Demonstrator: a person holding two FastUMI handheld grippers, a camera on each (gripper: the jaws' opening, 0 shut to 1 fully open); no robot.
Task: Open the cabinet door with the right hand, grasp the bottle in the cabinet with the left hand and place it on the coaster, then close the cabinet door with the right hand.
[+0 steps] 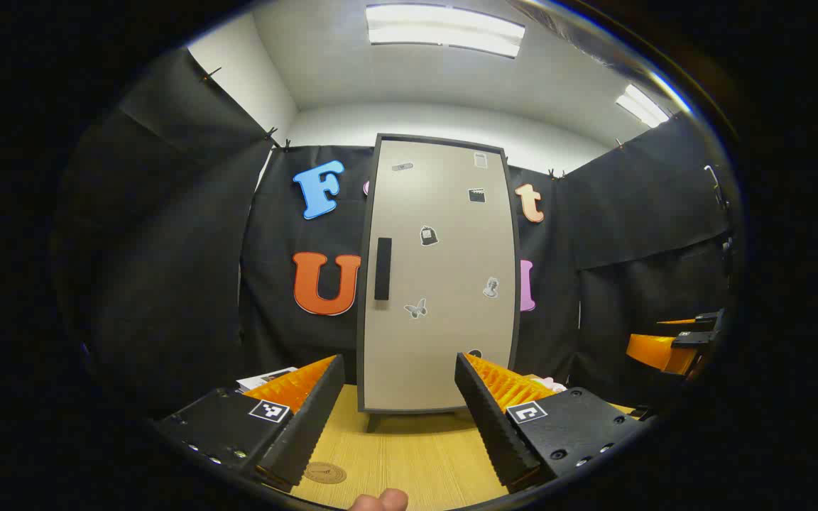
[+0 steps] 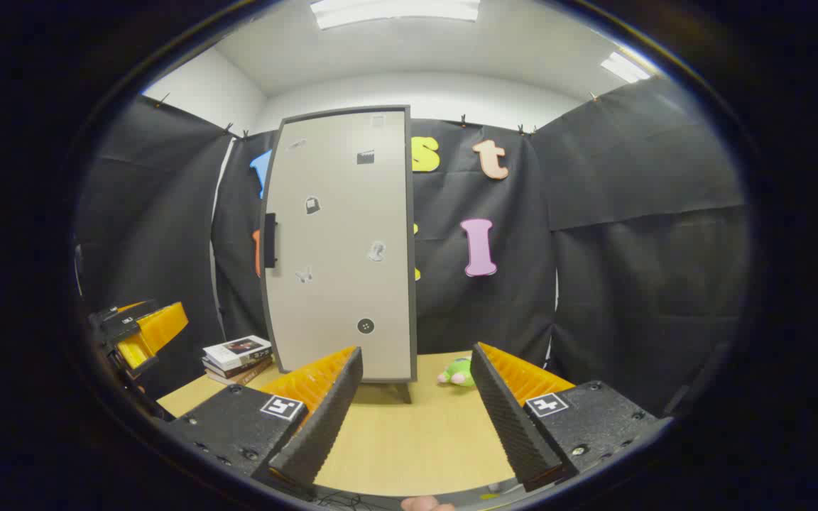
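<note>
A tall beige cabinet (image 1: 437,277) with a dark frame stands at the back of the wooden table, its door closed, so what is inside is hidden. Its black handle (image 1: 383,268) sits on the door's left edge. The same cabinet (image 2: 341,245) and handle (image 2: 270,240) appear left of centre in the right gripper view. A round brown coaster (image 1: 324,473) lies on the table between my left gripper's fingers. My left gripper (image 1: 398,419) is open and holds nothing. Equally open and bare, my right gripper (image 2: 416,408) faces the cabinet's right part. The right gripper (image 1: 679,341) also shows at the far right of the left gripper view, and the left gripper (image 2: 135,330) at the far left of the right gripper view.
A stack of books (image 2: 237,358) lies on the table left of the cabinet. A small green plush toy (image 2: 457,372) rests at the cabinet's right foot. The wooden table (image 2: 409,440) stretches in front of the cabinet. Black cloth walls close the booth on three sides.
</note>
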